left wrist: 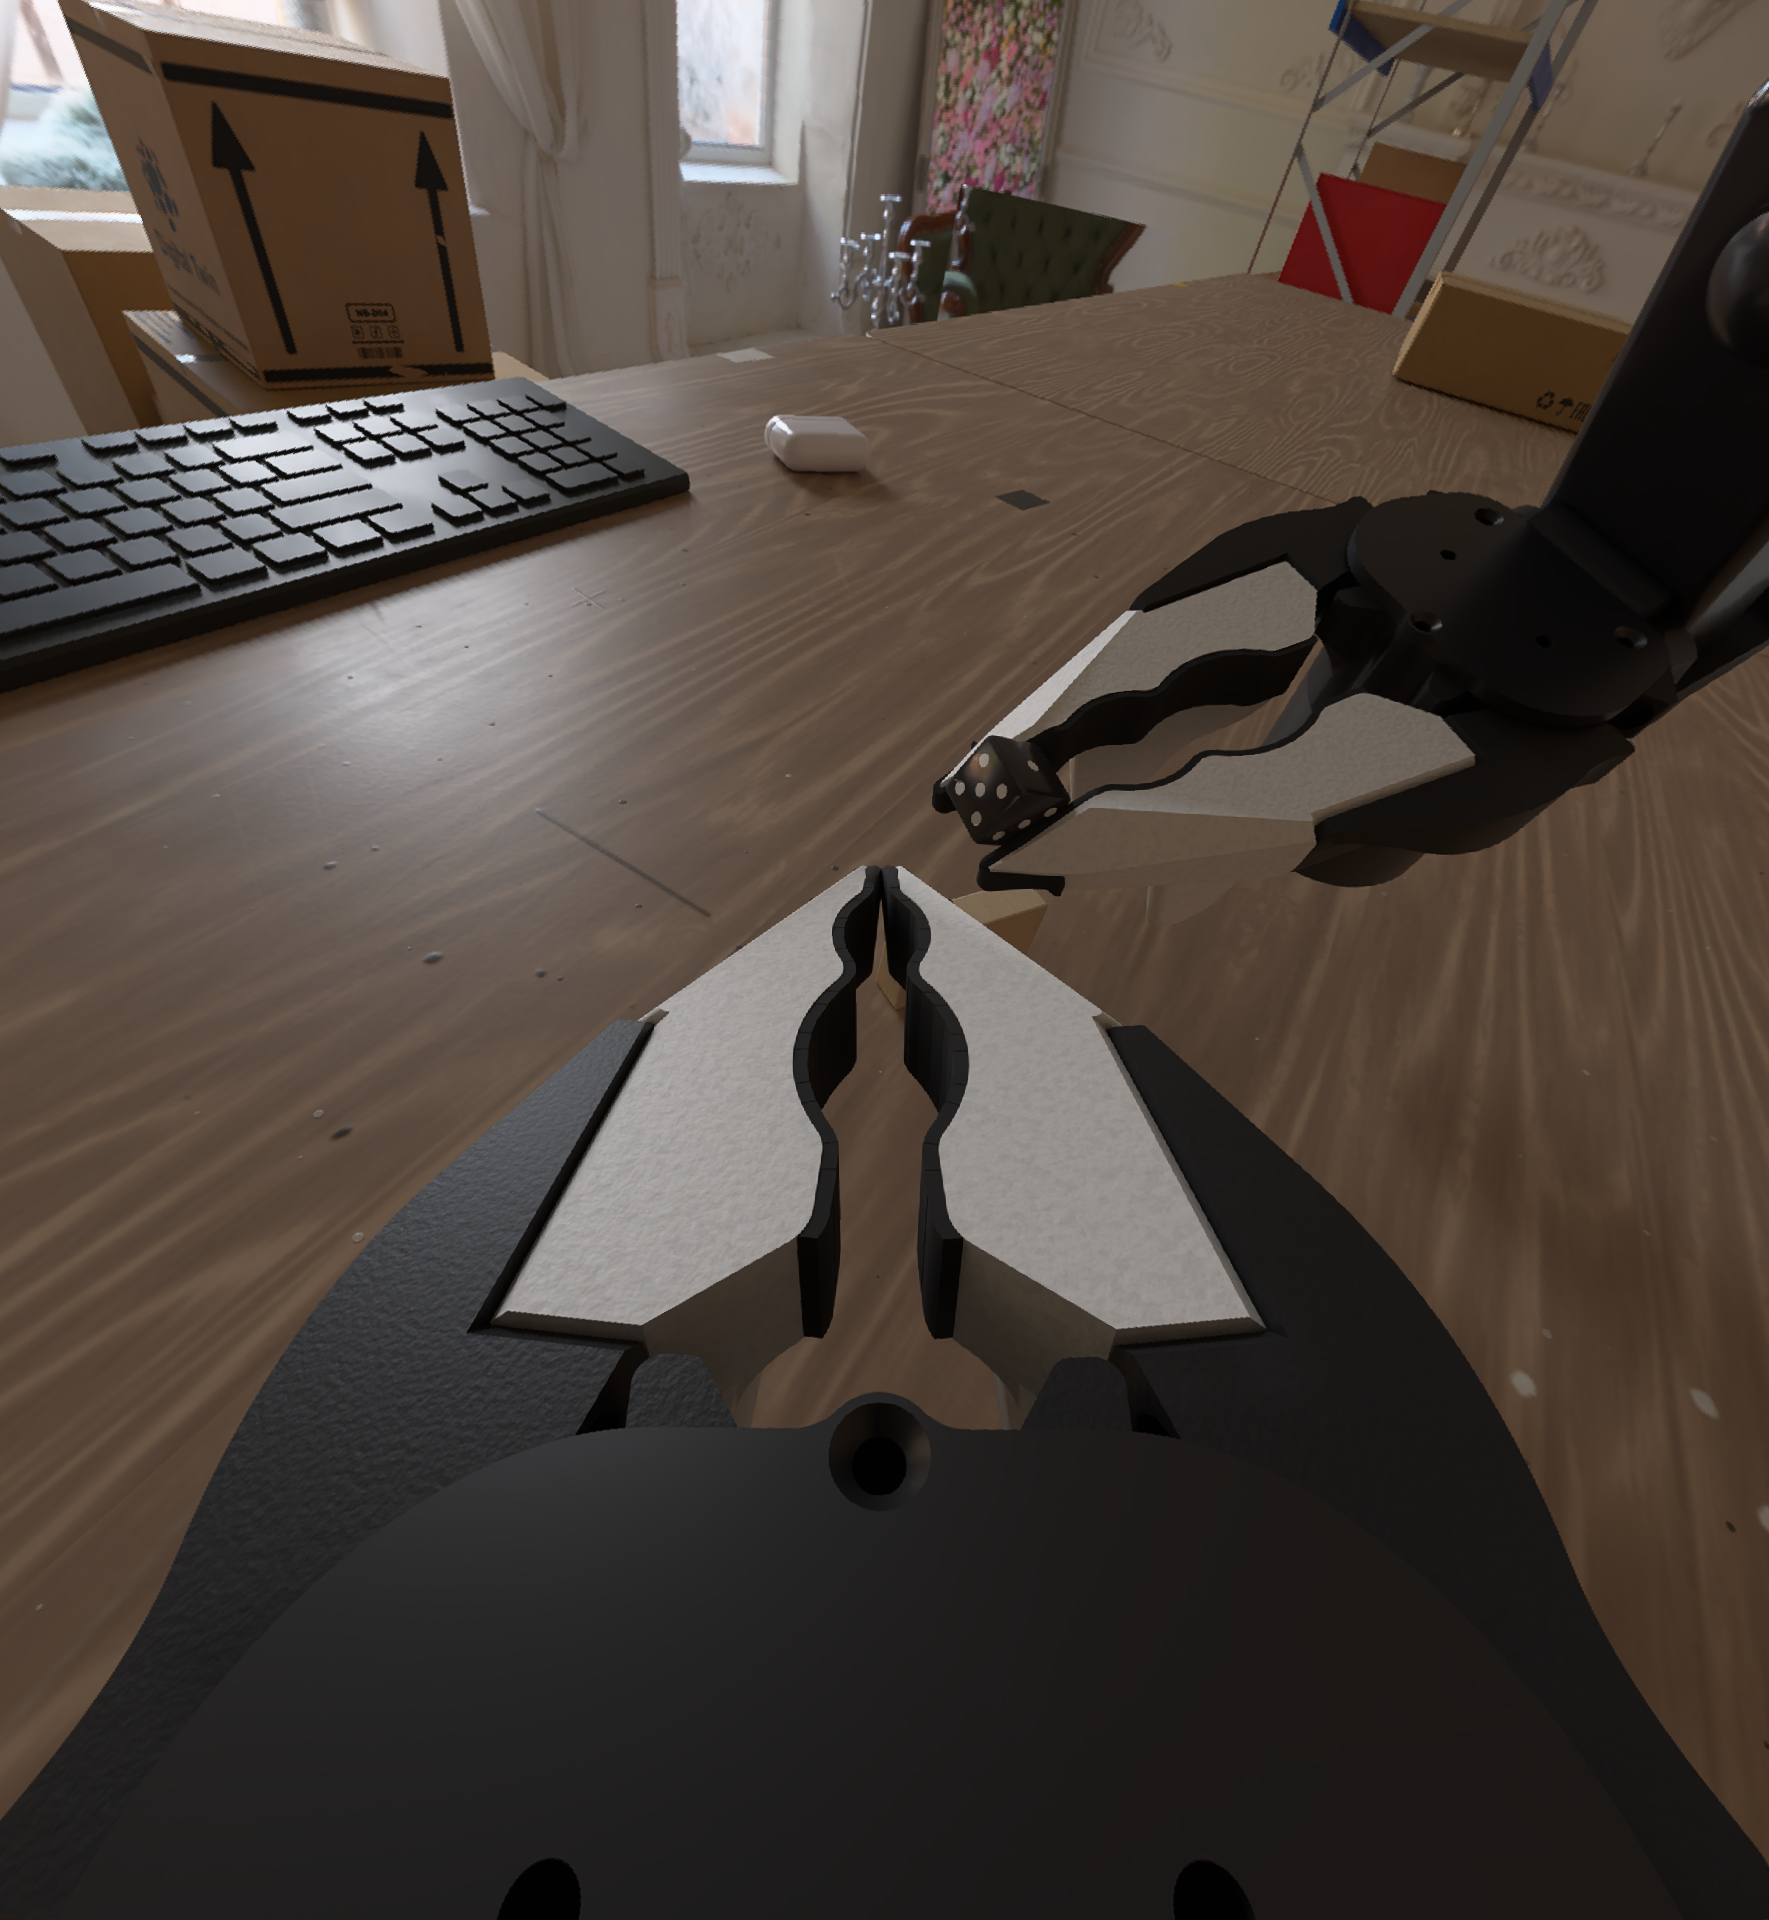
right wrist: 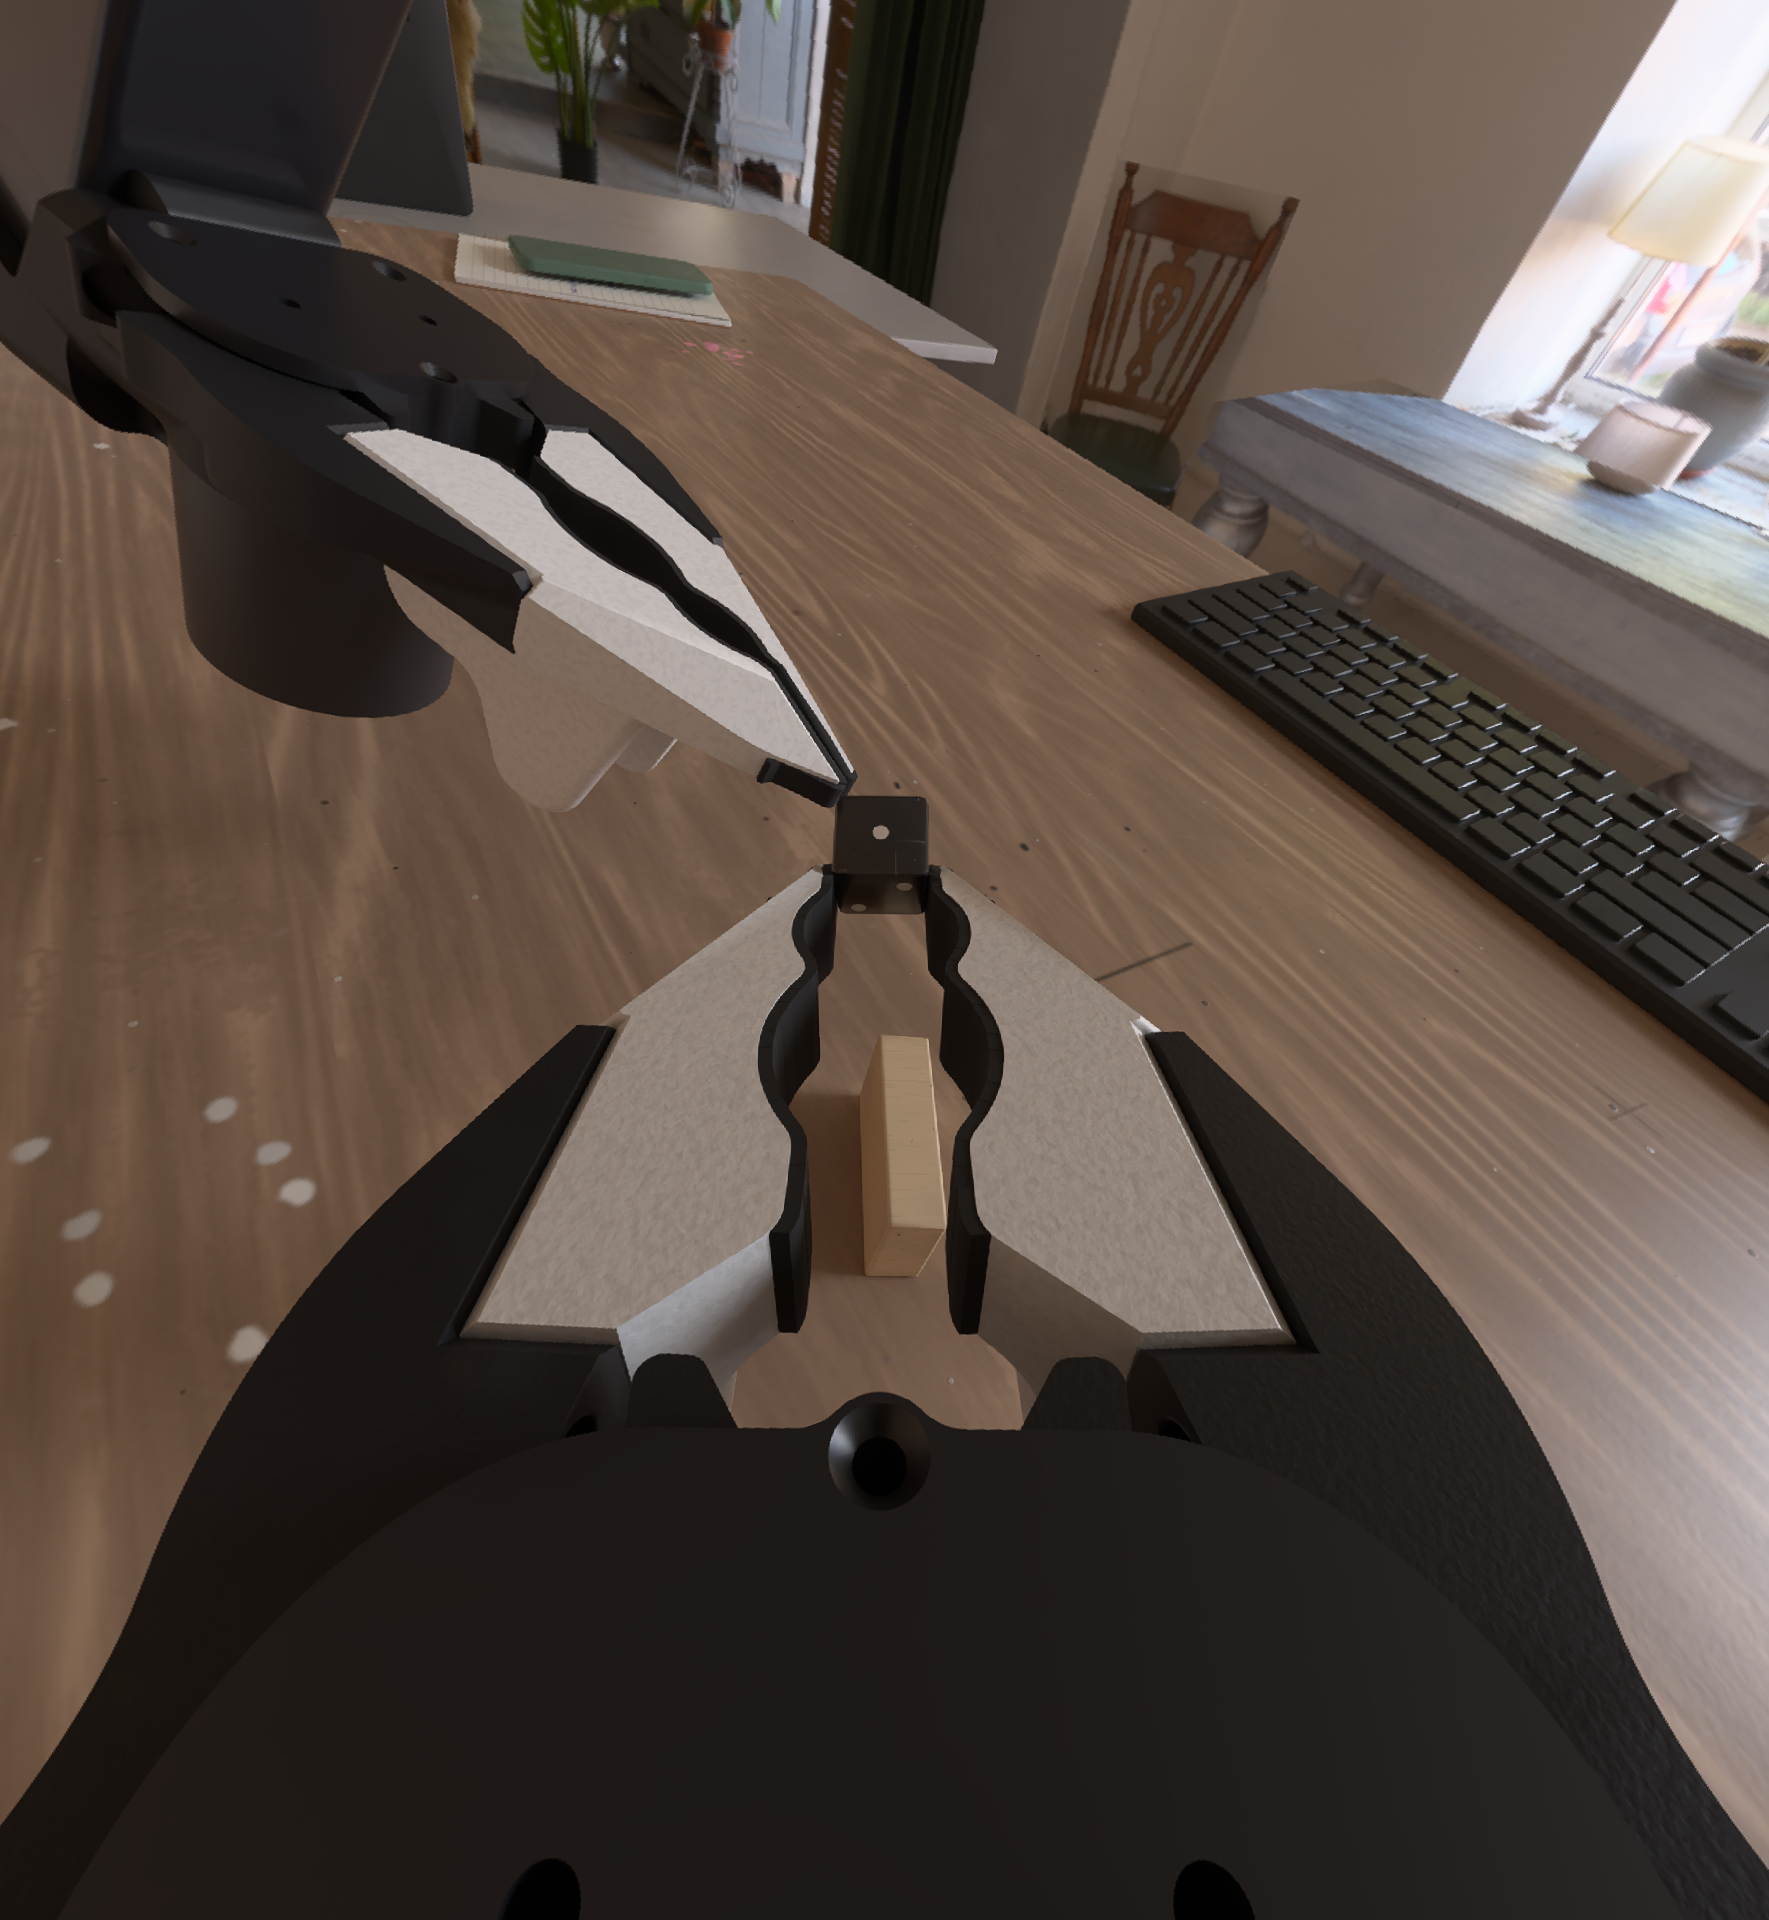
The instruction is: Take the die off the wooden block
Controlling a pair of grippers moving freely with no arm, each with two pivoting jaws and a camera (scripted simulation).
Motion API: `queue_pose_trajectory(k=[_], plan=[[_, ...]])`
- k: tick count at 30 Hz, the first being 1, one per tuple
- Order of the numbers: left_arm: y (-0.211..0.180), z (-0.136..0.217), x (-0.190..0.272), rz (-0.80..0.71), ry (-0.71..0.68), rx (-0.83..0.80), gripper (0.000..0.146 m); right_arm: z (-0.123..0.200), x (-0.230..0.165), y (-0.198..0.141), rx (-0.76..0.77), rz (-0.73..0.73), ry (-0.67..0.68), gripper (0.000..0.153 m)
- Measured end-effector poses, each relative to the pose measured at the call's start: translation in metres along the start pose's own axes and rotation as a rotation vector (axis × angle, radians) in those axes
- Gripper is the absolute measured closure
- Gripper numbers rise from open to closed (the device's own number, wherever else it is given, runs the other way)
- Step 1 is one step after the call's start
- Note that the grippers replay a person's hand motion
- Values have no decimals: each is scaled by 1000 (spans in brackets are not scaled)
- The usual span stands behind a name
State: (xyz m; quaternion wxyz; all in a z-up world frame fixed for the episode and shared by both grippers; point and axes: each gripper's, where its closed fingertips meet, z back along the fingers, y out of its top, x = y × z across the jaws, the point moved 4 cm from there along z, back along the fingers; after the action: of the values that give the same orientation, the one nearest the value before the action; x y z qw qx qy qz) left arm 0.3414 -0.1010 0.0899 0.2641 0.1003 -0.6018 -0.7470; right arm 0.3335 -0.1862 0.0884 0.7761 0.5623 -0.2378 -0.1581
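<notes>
The right gripper (right wrist: 880,894) is clamped on the black die (right wrist: 881,834), lifted above the block (right wrist: 901,1158) on the table (right wrist: 1171,831), while the left gripper (left wrist: 879,878) has its fingers together.

Upward arrows on cardboard box (left wrist: 308,208), small label perhaps unreadable

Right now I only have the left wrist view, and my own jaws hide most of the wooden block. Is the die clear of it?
Observer: Yes. In the right wrist view the die is pinched at the tips of the right gripper, well apart from the wooden block.
Operator: How does the block lie?
Observer: Flat on the table, its whole length showing, nothing on top.
Operator: And my left gripper?
Observer: From this side the left gripper is shut, tips right by the die's upper corner; I cannot tell whether they touch.
</notes>
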Motion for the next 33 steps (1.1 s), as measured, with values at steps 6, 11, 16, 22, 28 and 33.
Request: queue_pose_trajectory(k=[6,11,16,22,28,33], plan=[[-1,2,0,5,-27,-3,146,0,-2,-1,2,17,35,136],[0,5,2,34,-105,0,146,2,-3,0,24,24,93,136],[2,7,4,94,-162,48,146,6,-4,4,65,36,101,136],[8,6,6,57,-124,85,146,6,-3,8,107,17,86,136],[12,7,9,-54,-42,80,146,7,-2,9,128,37,77,136],[11,7,9,-93,-23,57,146,6,-3,7,111,83,76,136]])
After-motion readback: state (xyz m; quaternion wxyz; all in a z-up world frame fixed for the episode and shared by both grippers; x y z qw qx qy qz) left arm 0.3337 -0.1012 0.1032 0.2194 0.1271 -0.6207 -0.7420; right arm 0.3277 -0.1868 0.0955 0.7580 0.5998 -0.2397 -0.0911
